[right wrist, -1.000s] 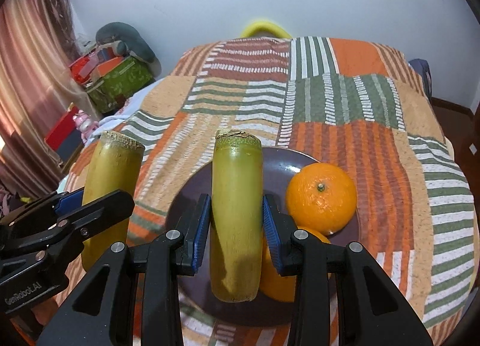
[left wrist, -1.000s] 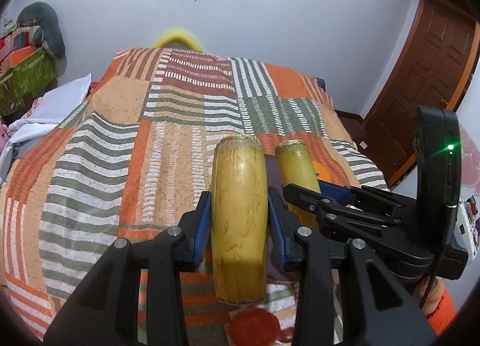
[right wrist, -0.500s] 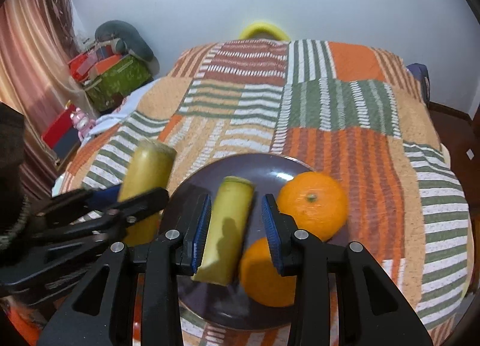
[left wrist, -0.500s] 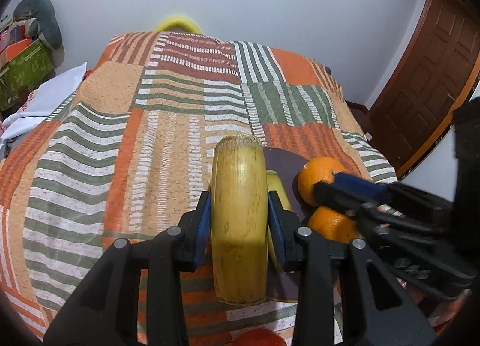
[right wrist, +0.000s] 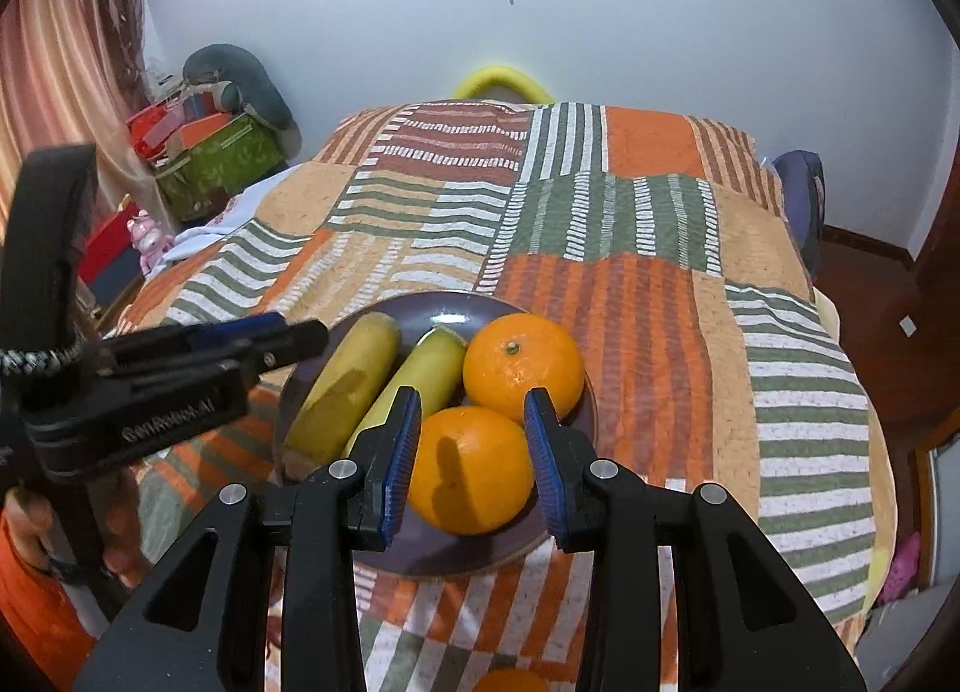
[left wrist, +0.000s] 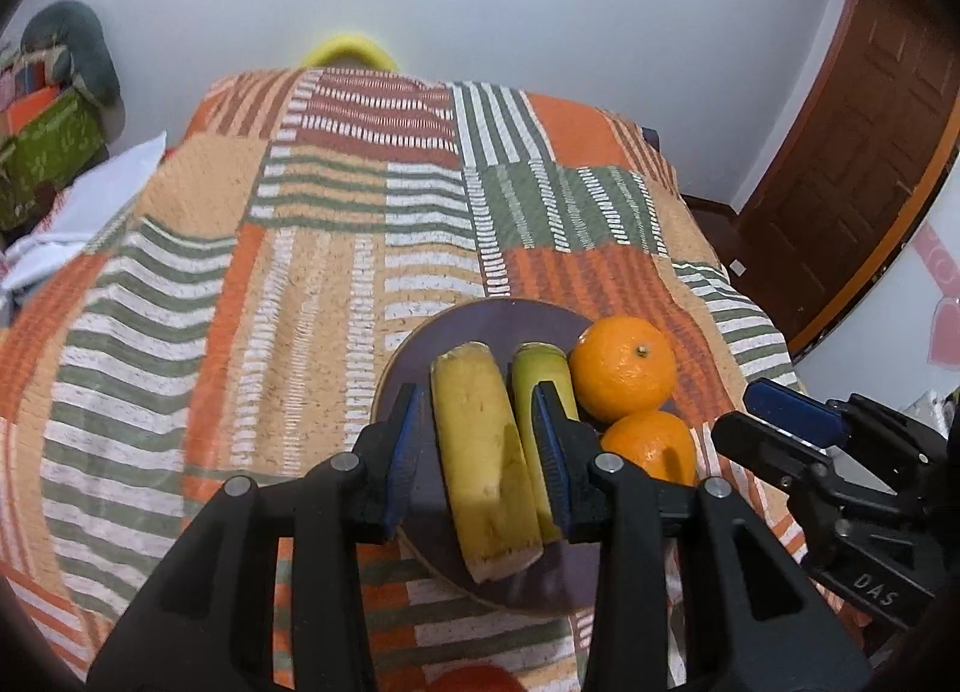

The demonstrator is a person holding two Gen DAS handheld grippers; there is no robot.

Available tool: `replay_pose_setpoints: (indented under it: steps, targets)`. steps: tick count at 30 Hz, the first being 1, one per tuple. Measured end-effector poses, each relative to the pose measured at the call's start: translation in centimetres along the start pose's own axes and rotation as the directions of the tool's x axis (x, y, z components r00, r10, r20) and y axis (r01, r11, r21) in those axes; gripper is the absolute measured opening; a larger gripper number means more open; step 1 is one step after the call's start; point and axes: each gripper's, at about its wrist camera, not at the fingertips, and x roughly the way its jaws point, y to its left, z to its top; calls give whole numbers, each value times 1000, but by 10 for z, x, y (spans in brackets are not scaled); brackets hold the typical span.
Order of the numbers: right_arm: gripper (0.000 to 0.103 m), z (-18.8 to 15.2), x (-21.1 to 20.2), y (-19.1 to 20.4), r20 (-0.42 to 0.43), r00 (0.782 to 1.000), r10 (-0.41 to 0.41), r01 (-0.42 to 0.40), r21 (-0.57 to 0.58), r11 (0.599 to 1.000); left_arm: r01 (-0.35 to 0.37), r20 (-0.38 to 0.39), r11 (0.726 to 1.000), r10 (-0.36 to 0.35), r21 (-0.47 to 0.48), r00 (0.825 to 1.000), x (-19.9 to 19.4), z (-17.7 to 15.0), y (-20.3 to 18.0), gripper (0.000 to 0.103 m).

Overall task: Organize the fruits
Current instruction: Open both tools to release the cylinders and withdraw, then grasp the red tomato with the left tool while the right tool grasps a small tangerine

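A dark purple plate (left wrist: 480, 320) (right wrist: 456, 305) lies on the striped bedspread. On it lie two yellow sugarcane pieces (left wrist: 483, 464) (right wrist: 342, 392) side by side, the greener piece (left wrist: 537, 368) (right wrist: 420, 374) to the right, and two oranges (left wrist: 621, 368) (right wrist: 522, 365), the nearer orange (left wrist: 651, 443) (right wrist: 471, 467) in front. My left gripper (left wrist: 477, 452) is open above the left piece, which lies loose between the jaws. My right gripper (right wrist: 471, 452) is open and empty above the near orange.
The patchwork bedspread (left wrist: 300, 284) covers the whole bed. A red fruit (left wrist: 474, 680) shows at the bottom edge of the left wrist view, another orange (right wrist: 510, 680) at the bottom of the right. Boxes and a pillow (right wrist: 210, 146) stand far left; a wooden door (left wrist: 852, 164) right.
Both grippers let go of their sugarcane pieces. First the right one dropped its piece onto the plate, then the left. Both pieces now lie on the plate and both grippers have drawn back.
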Motion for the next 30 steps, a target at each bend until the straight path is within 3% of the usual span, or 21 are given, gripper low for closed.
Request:
replay_pose_setpoints:
  steps: [19,24,30]
  targets:
    - [41,-37,-55,13,17,999,-36,37,-30,999,-11,53,999,9,44,999,-97,-42,-17,37]
    - [51,-49,-68,16,18,998,-56,56,-46,997,-25,55,998,22,51,998,-114,-55,-17,47]
    - [51,-68,-72,14,-8,998,-64,63,-38,997,-29,22,999,28,44,999,-119,-76,-12,50]
